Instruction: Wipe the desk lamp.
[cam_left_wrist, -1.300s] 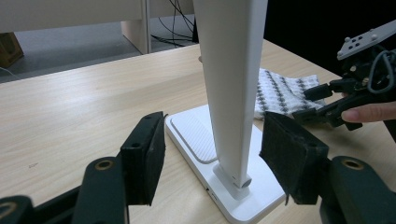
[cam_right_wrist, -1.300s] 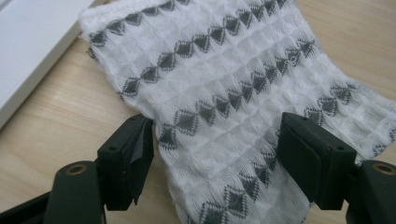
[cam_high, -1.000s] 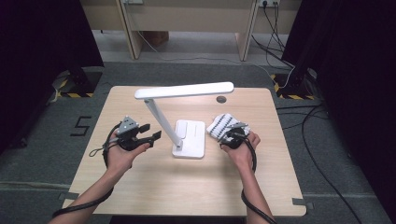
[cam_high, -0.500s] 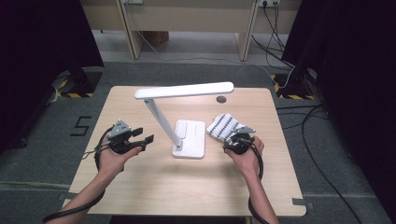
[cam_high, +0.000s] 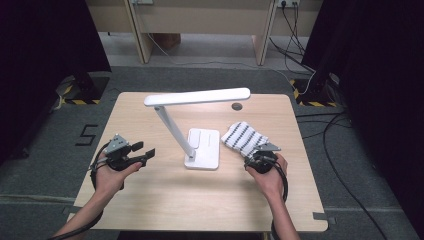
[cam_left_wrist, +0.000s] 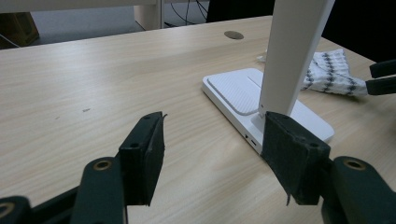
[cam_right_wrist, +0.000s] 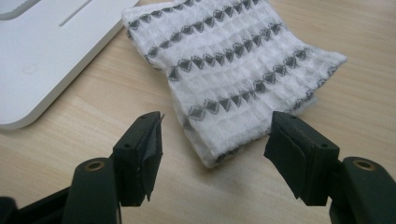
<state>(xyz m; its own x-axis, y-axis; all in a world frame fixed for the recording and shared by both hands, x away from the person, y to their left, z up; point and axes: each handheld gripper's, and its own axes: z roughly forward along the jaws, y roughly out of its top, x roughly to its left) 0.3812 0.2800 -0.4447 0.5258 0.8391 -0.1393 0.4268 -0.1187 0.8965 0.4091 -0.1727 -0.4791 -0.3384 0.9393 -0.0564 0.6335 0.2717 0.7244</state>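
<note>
**Folded cloth between open jaws beside the lamp base**

A pale wooden rectangular table (cam_high: 165, 200) is seen from above; a round cable hole (cam_high: 236, 106) is set near its far edge; a white desk lamp with a flat rectangular base, a slanted stem and a long horizontal head (cam_high: 200, 96) is placed around the table's middle, its base nearer the centre; a folded white waffle-weave cloth with dark grey zigzag stripes (cam_high: 243, 136) is laid just beside the base, toward the right edge, with one corner pointed at the near edge; the left gripper (cam_high: 146, 150) is held near the left edge, well apart from the lamp, its jaws spread wide with nothing but bare table between them, and they are aimed toward the lamp's base (cam_left_wrist: 243, 93); the right gripper (cam_right_wrist: 212, 147) is held at the near corner of the cloth (cam_right_wrist: 233, 60); its jaws have just been closing, yet they are still parted, with the cloth's corner lying between them and neither pad pressed on it.
</note>
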